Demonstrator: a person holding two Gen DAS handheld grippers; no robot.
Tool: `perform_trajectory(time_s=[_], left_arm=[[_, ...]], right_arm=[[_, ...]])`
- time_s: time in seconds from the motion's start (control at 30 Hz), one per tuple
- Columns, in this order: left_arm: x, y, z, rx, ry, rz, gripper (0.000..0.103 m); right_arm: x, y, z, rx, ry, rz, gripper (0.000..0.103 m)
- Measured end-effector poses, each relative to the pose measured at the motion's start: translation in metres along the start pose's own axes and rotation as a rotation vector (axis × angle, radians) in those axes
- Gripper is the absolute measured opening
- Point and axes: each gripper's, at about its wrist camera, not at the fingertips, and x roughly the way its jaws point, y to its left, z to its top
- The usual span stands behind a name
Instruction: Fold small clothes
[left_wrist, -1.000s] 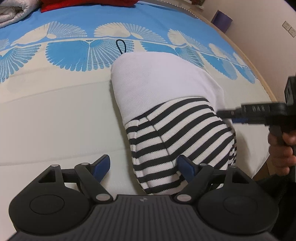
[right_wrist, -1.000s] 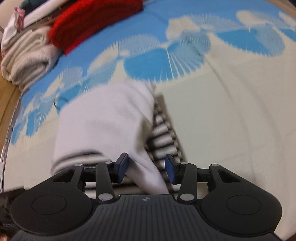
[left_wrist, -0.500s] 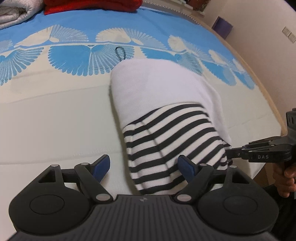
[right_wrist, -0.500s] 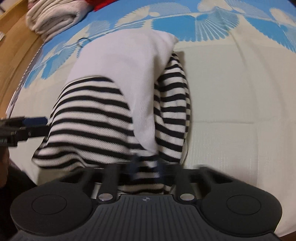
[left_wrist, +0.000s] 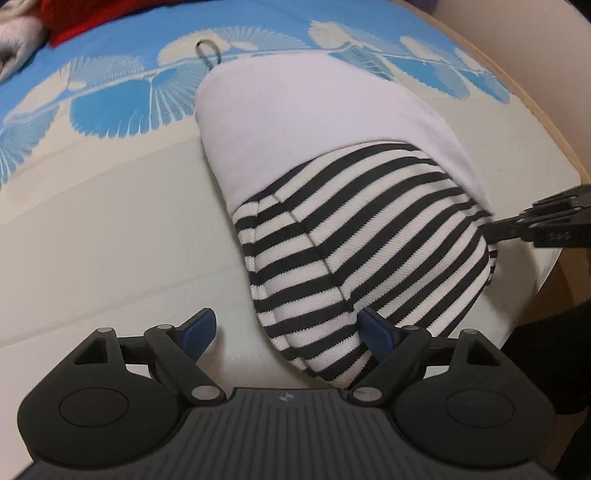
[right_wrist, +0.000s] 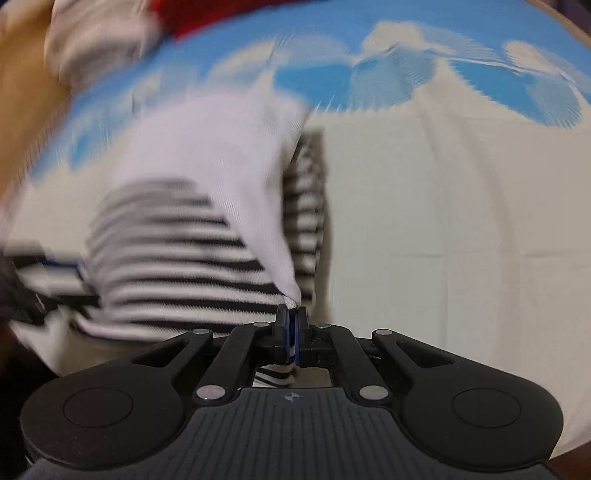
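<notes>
Right gripper has its blue pads pressed together on the near right corner of the striped garment, while the left gripper sits spread wide around the near left hem, gripping nothing. That black-and-white top, a plain white panel across its far half, lies partly folded on the bedspread. Judging by this, a fold is being set up, and next the left pads need to close on the hem so both corners lift together.

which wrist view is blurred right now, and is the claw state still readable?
Right wrist view: heavy motion smear across the striped garment and bedsheet, yet the right claw reads sharp, shut on fabric. Left wrist view: mostly crisp, fisheye-bowed; left claw clearly open.
</notes>
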Motion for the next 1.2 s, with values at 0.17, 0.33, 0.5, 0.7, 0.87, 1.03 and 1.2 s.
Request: perform_trajectory(time_s=[0.17,0.33,0.5,0.7,0.87,1.03,1.2], left_arm=[[-0.018,0.005,0.003,-0.036,-0.104,-0.037,0.088],[-0.023,0.016,0.010,-0.124,-0.152,-0.083,0.088],[0.001,0.007,0.007,-0.046,-0.023,-0.009,0.088],[-0.010,0.021,0.009,-0.111,-0.063,-0.072,0.088],[-0.027,0.050,0.014,-0.256,-0.141,-0.117,0.088],[-0.029,0.077,0.018,-0.419,-0.175,-0.156,0.088],[-0.021,0.078,0.023,-0.463,-0.161,-0.210,0.088]], right_arm=[[0.011,0.016,0.001,-0.049,0.015,-0.065,0.001],[-0.003,-0.004,0.010,0.097,-0.071,-0.058,0.024],[-0.013,-0.032,0.028,0.329,-0.214,0.025,0.044],[0.008,-0.031,0.056,0.419,-0.268,0.075,0.053],[0.031,-0.018,0.074,0.435,-0.252,0.092,0.053],[0.043,-0.009,0.087,0.412,-0.245,0.101,0.050],[0.037,-0.005,0.096,0.367,-0.322,0.130,0.006]])
